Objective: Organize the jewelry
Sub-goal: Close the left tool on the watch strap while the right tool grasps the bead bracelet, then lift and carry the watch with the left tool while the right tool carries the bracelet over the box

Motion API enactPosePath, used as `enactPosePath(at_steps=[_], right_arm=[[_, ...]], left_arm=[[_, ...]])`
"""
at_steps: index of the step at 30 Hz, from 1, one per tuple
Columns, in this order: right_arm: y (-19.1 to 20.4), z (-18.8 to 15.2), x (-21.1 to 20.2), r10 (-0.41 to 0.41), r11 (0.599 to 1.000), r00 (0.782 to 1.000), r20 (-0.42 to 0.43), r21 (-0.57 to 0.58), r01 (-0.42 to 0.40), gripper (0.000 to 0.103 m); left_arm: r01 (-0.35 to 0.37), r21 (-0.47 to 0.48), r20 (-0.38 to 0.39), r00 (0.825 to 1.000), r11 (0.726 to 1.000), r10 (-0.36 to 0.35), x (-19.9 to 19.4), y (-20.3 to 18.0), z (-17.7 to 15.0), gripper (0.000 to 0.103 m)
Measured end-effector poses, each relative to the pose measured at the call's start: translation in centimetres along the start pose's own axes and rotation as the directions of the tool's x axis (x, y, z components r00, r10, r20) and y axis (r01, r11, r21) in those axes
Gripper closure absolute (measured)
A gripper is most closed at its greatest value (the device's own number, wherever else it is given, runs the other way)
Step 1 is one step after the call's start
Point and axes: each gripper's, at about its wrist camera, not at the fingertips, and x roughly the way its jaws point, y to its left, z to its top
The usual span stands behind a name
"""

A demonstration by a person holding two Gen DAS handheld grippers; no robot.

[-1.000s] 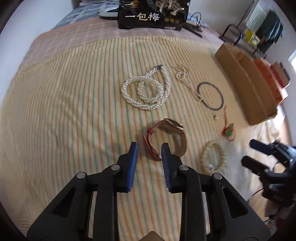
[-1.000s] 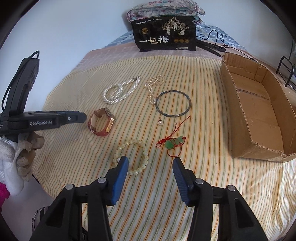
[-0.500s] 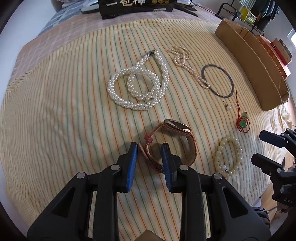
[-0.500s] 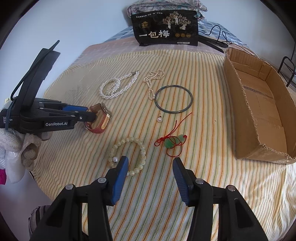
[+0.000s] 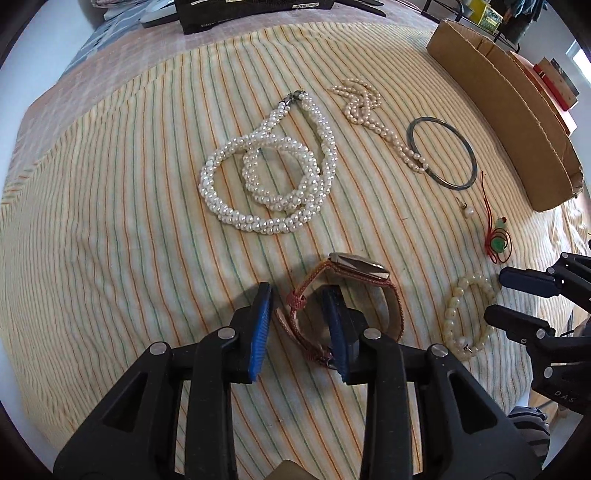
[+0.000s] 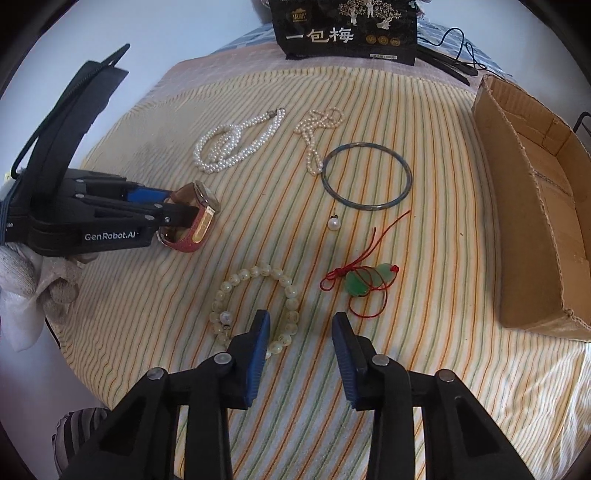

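A red-strap watch (image 5: 347, 291) lies on the striped cloth. My left gripper (image 5: 297, 306) is open with its jaws on either side of the near strap loop; the right wrist view shows the same gripper (image 6: 173, 206) at the watch (image 6: 195, 221). My right gripper (image 6: 301, 325) is open and empty, its left jaw over the edge of a pale bead bracelet (image 6: 258, 302). A green pendant on red cord (image 6: 364, 284), a loose pearl (image 6: 333, 223), a dark bangle (image 6: 365, 181), a thin pearl string (image 6: 317, 129) and a thick pearl necklace (image 6: 232, 144) lie beyond.
An open cardboard box (image 6: 535, 206) stands at the right edge of the bed. A black printed bag (image 6: 351, 29) and cables (image 6: 454, 48) lie at the far end. The cloth's front edge drops off close to my grippers.
My left gripper moved forward and down until its jaws straddle the watch strap. My right gripper moved forward over the bead bracelet's edge.
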Motion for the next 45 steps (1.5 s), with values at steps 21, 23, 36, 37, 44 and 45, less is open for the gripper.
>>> enactPosePath(at_steps=[21, 23, 36, 37, 44, 45], right_arm=[[0.7, 0.7, 0.9, -0.007, 1.000, 1.000, -0.015, -0.017, 0.007, 0.098], [0.9, 0.6, 0.7, -0.011, 1.000, 1.000, -0.005, -0.023, 0.011, 0.098], [3.4, 0.5, -3.9, -0.035, 0.996, 0.994, 0.108, -0.079, 0.044, 0.098], [3.6, 0.5, -4.3, -0.037, 0.996, 0.992, 0.117, -0.080, 0.046, 0.098], [3.2, -0.1, -8.4, -0.060, 0.993, 0.979, 0.197, -0.089, 0.078, 0.098], [3.1, -0.2, -9.1, -0.066, 0.992, 0.975, 0.210, -0.089, 0.086, 0.098]], left_arm=[[0.005, -0.001, 0.148, 0.989, 1.000, -0.005, -0.5, -0.9, 1.3, 0.093], [0.008, -0.008, 0.160, 0.987, 1.000, -0.007, -1.1, -0.9, 0.5, 0.093], [-0.018, -0.024, 0.288, 0.957, 1.000, 0.024, -6.7, -2.3, -2.6, 0.093], [-0.020, -0.020, 0.303, 0.953, 1.000, 0.026, -7.3, -2.6, -2.7, 0.093], [-0.039, 0.024, 0.385, 0.923, 0.999, 0.026, -10.8, -5.0, -2.9, 0.093], [-0.035, 0.031, 0.392, 0.920, 0.999, 0.021, -11.2, -5.4, -2.8, 0.093]])
